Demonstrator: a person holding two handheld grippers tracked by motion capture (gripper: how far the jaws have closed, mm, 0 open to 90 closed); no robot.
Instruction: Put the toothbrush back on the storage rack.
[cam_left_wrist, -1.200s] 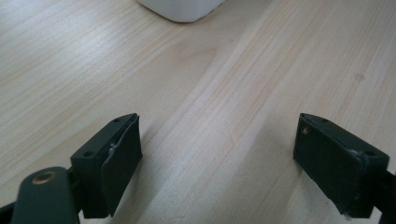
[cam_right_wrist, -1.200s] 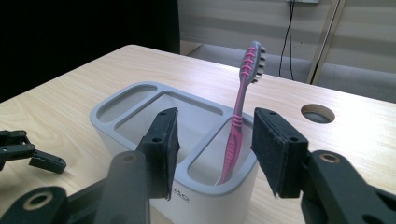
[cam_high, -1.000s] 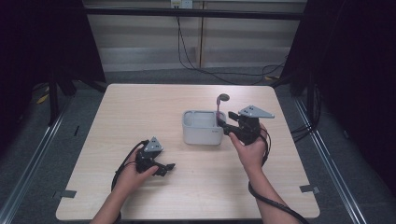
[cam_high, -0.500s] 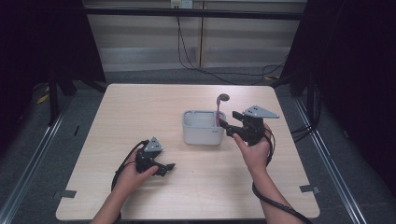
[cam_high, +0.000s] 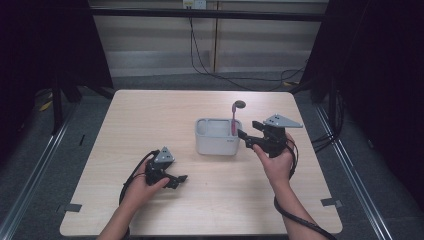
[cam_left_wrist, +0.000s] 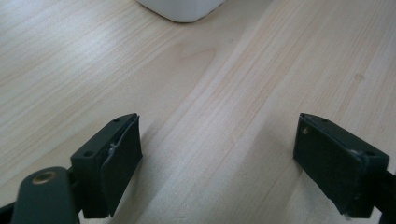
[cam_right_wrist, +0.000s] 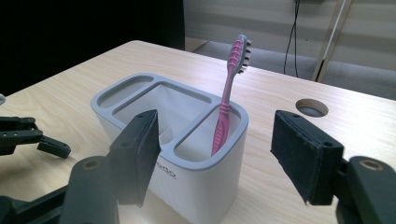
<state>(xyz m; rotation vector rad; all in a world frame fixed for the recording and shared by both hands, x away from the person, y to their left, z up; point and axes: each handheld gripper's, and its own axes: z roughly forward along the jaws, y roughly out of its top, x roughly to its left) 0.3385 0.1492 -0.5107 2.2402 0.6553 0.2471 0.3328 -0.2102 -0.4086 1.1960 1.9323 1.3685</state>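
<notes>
Pink toothbrush stands in the end compartment of the holder, the one nearest the right gripper. It leans a little, handle foot down in the well, bristle head up clear of the rim. The lean comes from the well being wider than the handle, so the rim props it. Handle is slim moulded plastic with ribbed grip bands; the head carries grey and pink bristles.

The holder is a rounded-corner tub with pale, matte walls and a grey top plate cut into three openings: one narrow slot, one wide bay, one end well. Faint lettering runs low on the near wall. It sits mid-counter, flat and stable.

Right gripper is held level just beside the holder, aimed at it. Its jaws have just been opening and now stand released, with nothing between the pads and the brush free ahead of them. This reads as a let-go after placing.

Left gripper is parked low over the counter, well apart from the holder. Its jaws are spread and empty, over bare wood only, idle.

The counter is light wood-grain laminate, smooth, with a round cable hole beyond the holder.
</notes>
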